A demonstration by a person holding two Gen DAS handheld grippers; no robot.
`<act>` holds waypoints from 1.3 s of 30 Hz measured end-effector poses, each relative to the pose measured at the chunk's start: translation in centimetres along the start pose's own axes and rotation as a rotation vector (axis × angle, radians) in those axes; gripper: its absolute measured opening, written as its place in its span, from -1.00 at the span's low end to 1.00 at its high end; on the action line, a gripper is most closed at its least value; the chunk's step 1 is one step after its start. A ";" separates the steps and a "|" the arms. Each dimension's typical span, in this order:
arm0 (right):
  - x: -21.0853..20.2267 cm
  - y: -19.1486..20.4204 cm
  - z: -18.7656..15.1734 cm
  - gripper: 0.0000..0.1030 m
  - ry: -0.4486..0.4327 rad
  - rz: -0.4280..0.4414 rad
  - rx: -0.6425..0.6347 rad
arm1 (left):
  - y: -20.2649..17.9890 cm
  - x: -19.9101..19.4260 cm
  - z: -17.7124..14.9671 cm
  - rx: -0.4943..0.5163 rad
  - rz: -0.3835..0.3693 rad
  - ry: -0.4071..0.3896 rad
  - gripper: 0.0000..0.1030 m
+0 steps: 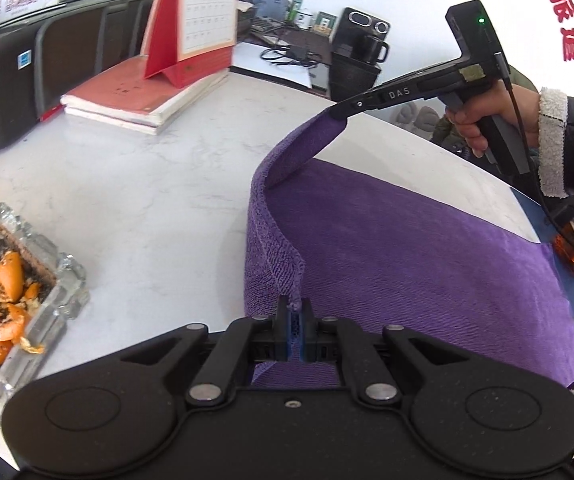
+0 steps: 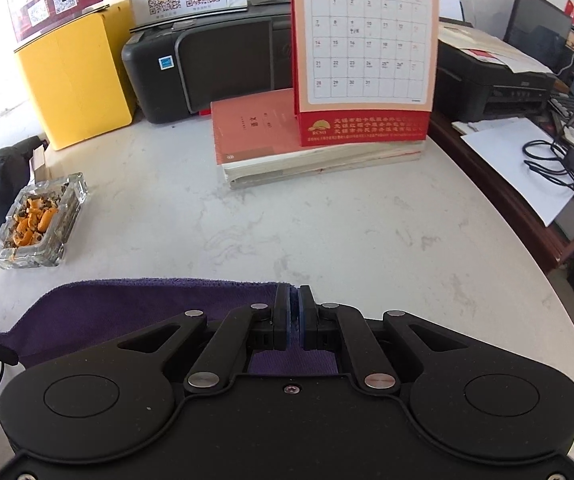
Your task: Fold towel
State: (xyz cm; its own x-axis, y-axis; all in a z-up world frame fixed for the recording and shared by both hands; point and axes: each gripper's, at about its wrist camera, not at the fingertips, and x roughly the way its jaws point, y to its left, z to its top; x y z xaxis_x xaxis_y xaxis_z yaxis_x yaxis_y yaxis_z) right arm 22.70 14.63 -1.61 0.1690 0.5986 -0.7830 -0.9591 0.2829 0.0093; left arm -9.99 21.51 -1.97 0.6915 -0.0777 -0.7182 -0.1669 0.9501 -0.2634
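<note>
A purple towel point(image 1: 407, 248) lies on the white marble table point(image 1: 147, 184), its left edge lifted and curling over the rest. My left gripper point(image 1: 295, 310) is shut on the near corner of that edge. My right gripper point(image 1: 337, 110), held in a hand, is shut on the far corner and holds it above the table. In the right wrist view the right gripper point(image 2: 295, 300) pinches the towel point(image 2: 127, 304), which stretches away to the left. The left gripper's tip shows at that view's left edge.
A glass ashtray point(image 1: 27, 280) with orange peel sits at the left, also in the right wrist view point(image 2: 39, 224). Stacked books point(image 2: 307, 148) with a red desk calendar point(image 2: 363, 40) stand behind. A black printer point(image 2: 207, 64) and a yellow box point(image 2: 75, 80) lie at the back. A black mug point(image 1: 371, 48) stands far off.
</note>
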 end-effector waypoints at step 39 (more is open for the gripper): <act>-13.2 -4.9 -12.1 -0.93 -0.137 -0.105 0.204 | -16.0 0.0 -0.9 0.170 -0.192 0.049 -0.94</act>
State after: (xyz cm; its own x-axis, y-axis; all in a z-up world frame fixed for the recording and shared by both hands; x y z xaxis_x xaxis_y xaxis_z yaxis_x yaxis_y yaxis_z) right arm 22.38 -3.72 1.21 0.3072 0.6499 -0.6952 -0.8714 0.4857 0.0690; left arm -7.99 6.06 1.63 0.6637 -0.2717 -0.6969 0.0871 0.9534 -0.2888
